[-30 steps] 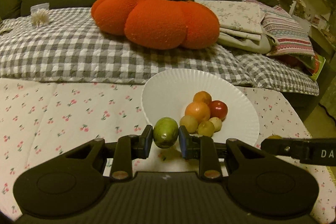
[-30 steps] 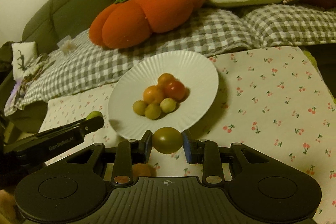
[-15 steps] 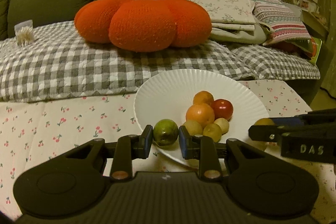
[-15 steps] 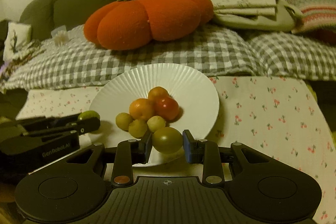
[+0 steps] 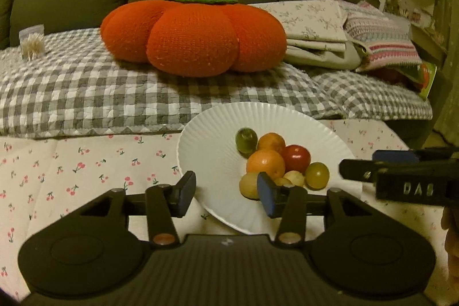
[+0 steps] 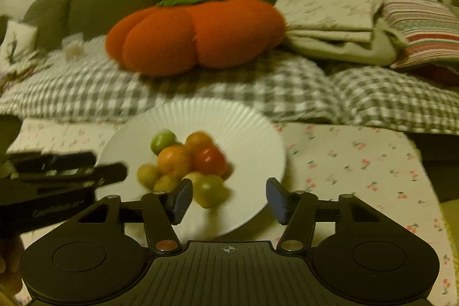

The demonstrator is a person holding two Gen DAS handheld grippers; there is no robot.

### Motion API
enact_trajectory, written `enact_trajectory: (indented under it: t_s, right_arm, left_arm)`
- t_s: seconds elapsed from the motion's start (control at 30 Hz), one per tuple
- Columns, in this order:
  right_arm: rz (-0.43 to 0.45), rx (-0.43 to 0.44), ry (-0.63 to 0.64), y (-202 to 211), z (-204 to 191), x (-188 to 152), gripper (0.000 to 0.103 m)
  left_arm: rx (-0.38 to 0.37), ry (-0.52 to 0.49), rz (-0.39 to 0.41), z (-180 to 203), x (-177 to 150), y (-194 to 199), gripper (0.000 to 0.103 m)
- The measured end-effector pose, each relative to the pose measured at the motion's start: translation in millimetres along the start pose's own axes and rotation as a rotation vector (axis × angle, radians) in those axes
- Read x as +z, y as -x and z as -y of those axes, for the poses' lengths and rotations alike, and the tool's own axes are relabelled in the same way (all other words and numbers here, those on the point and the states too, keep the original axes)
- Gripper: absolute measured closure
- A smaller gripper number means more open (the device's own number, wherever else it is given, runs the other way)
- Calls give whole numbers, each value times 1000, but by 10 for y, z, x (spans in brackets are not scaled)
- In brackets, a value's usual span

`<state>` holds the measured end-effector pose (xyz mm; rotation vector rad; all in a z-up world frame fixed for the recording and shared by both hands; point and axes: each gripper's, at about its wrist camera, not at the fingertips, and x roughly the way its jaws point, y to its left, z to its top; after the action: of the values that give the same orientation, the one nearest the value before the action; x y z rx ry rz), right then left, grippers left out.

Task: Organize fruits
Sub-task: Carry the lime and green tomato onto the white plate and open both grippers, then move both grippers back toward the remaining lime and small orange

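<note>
Release step: both the left gripper (image 5: 226,192) and right gripper (image 6: 228,200) have just been opening, jaws apart w/ nothing between. Small green fruits (image 5: 246,140) now lie on the white ribbed paper plate (image 5: 212,134) (pile looks settled). Next, probably: back off w/o nudging the plate.

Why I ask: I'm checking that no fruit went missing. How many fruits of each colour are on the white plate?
Orange fruits: 2
Red fruit: 1
Green fruits: 2
Pale yellow fruits: 3, one partly hidden behind a gripper finger
Total on the white plate: 8
</note>
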<state>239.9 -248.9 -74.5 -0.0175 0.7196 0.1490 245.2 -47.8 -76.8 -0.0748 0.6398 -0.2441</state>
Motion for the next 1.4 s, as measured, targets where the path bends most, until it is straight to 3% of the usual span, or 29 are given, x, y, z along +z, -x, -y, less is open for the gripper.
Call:
enact_trajectory:
  t_s: [0.33,0.63,0.73,0.87,1.4]
  right_arm:
    - [-24,-62,-114,99,258,78,46]
    - [-42,-25,-136,232,219,94,46]
    - [-44,-15,-138,291,195,89,39]
    - [-43,-5,-145,378,170,78,38]
    - [-114,95,-131,584,-9,-98,37]
  left_arm:
    - [0,28,-21,-7,-5,158,57]
    - [0,0,-62,42,-119,353,56]
    - [-3,-1,-72,35,-138,412,55]
    - [-9,-7,-91,33,-173,468,55]
    - [-7,-95,-235,236,-468,680,50]
